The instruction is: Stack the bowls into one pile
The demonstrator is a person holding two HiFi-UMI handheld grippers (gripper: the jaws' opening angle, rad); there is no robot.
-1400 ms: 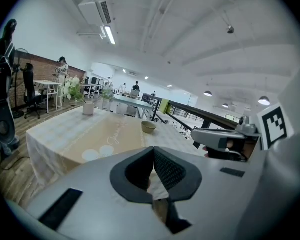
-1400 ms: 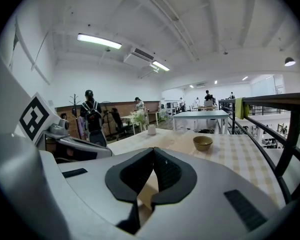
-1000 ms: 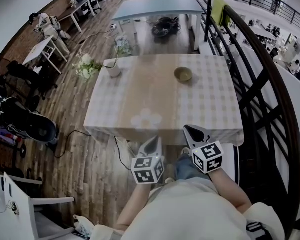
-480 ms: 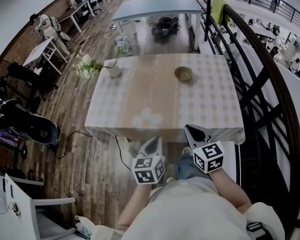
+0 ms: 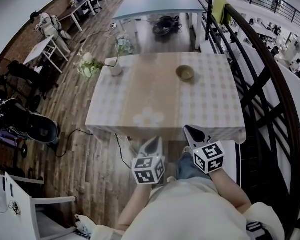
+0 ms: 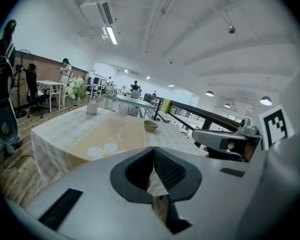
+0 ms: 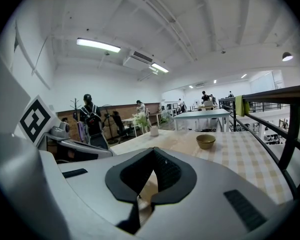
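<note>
One olive-tan bowl (image 5: 184, 73) stands on the far right part of the table (image 5: 140, 101), which has a checked cloth with a beige runner. It also shows as the bowl (image 6: 150, 126) in the left gripper view and the bowl (image 7: 206, 141) in the right gripper view. I cannot tell whether it is a single bowl or a pile. My left gripper (image 5: 152, 143) and right gripper (image 5: 190, 131) hang side by side in front of the table's near edge, close to the person's body. Both are shut with nothing in them: left gripper (image 6: 153, 149), right gripper (image 7: 153, 150).
A white vase (image 5: 114, 70) with flowers (image 5: 86, 65) stands at the table's far left corner. A dark metal railing (image 5: 262, 89) runs along the right. A second table (image 5: 155, 6) stands beyond. A white chair (image 5: 20, 204) sits at the lower left on the wood floor.
</note>
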